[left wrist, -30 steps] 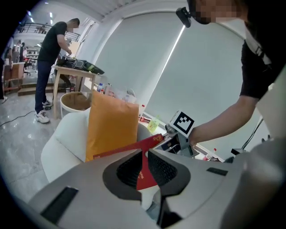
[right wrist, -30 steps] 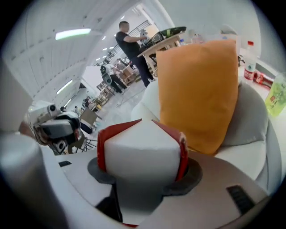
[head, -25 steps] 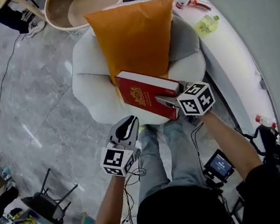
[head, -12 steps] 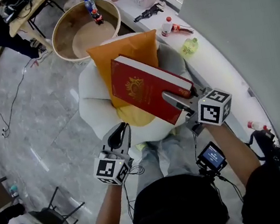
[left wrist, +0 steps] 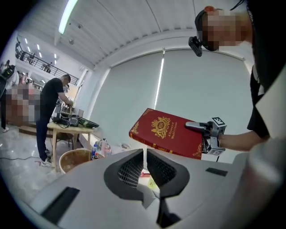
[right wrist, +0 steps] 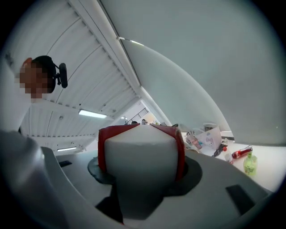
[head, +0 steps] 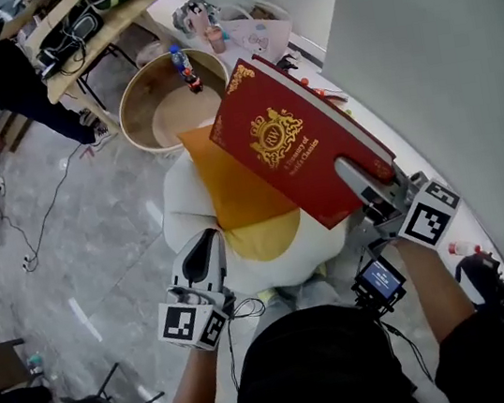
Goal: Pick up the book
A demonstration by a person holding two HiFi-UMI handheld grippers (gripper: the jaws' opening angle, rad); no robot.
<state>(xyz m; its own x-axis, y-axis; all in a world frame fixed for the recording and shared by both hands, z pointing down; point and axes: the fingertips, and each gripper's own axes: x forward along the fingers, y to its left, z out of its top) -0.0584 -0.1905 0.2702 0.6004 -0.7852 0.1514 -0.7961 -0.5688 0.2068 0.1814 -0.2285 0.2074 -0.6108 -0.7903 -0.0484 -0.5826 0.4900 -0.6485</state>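
The right gripper point(head: 354, 175) fingers grasp the book point(head: 290, 142) by its near edge, clear of the cushion point(head: 231, 190); the left gripper point(head: 205, 249), fingers clenched empty, hangs aside.

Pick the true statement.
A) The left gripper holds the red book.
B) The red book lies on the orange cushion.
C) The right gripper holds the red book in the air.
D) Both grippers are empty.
C: the right gripper clamps the red book, raised above the orange cushion.

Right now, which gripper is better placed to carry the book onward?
Right. The right gripper clamps the book at its edge and holds it in the air; the left gripper is shut, empty and apart from it.
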